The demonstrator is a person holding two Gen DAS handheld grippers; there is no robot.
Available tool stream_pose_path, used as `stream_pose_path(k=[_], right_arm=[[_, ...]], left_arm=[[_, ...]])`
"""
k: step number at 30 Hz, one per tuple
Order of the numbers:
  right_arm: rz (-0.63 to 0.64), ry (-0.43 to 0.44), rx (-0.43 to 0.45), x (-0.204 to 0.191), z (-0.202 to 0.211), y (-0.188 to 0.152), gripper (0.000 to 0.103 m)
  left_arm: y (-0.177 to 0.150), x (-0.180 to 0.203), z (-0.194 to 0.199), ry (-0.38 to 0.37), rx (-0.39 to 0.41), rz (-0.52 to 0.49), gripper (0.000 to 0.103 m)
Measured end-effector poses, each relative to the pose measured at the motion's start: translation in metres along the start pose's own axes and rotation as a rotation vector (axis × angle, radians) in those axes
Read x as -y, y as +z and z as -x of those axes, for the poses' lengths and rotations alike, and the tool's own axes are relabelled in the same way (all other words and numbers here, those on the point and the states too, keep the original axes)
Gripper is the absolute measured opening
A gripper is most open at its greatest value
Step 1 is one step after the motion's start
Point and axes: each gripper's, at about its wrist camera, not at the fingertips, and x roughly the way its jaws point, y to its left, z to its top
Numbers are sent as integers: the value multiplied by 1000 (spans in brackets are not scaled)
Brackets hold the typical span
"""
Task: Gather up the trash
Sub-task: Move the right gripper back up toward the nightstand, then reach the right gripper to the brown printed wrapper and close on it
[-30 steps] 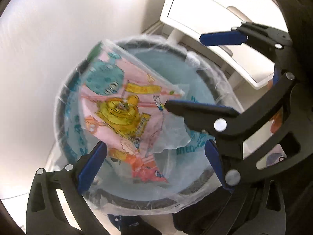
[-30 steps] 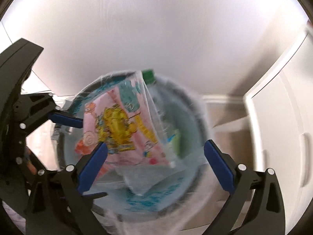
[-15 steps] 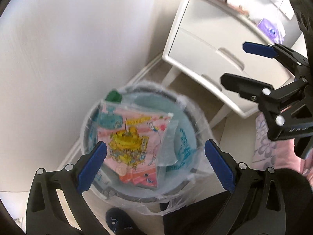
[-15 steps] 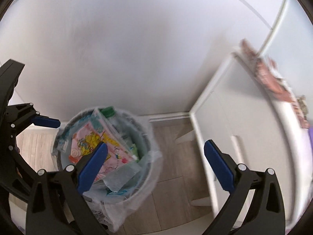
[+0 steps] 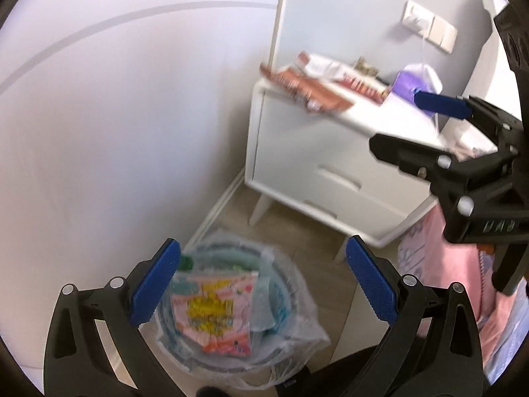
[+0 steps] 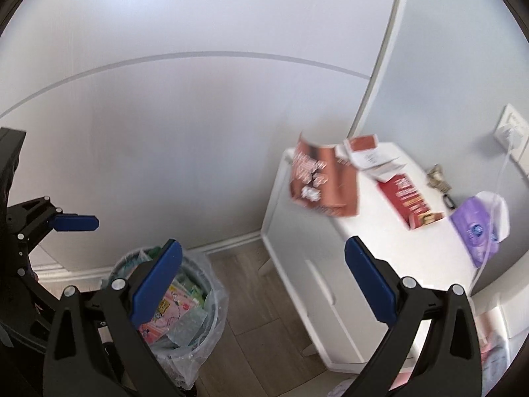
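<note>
A round bin (image 5: 287, 284) lined with a clear bag stands on the floor by the wall, and a pink cartoon wrapper (image 5: 215, 311) lies on top inside it. In the right wrist view the bin (image 6: 215, 301) sits low at the left with the wrapper (image 6: 168, 311) partly behind a finger. My left gripper (image 5: 261, 284) is open and empty, high above the bin. My right gripper (image 6: 263, 281) is also open and empty, and it shows in the left wrist view (image 5: 406, 125). A brown wrapper (image 6: 324, 178), a red box (image 6: 410, 198) and a purple pack (image 6: 472, 228) lie on the nightstand (image 6: 373, 238).
The white nightstand (image 5: 317, 165) with two drawers stands right of the bin on splayed legs. A wall socket (image 6: 512, 132) with a white cable is behind it. Pink bedding (image 5: 463, 284) is at the right. Wood-look floor (image 6: 258, 317) lies between bin and nightstand.
Both grippers have risen and pulled back from the bin, which now looks small and low. The views have swung right, bringing the nightstand top into sight. The pink wrapper stays in the bin.
</note>
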Motion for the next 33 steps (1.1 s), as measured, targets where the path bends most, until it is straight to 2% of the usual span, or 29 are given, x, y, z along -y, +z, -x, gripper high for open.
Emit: stream_pose_path(k=[7,11,20,23,26,33], right_arm=[[-69,-116,112,20,49,19,96],[-122,-144,185,34,76,25,96],[-254,-205,359,62,146,33,96],[-309,-248,404,70,165,35,96],[-355,-291,400,76,175,37,96],[-342,-283,390,77,183,31,96]], left_arm=[[42,28,40,16,98,-70,97],[63,42,67,47,178,-119,97],[90,70,113,52,354,-122,97],[92,82,119,60,375,-160,97],[94,92,122,43,383,-186,97],[95,105,118,-23,353,-165,97]])
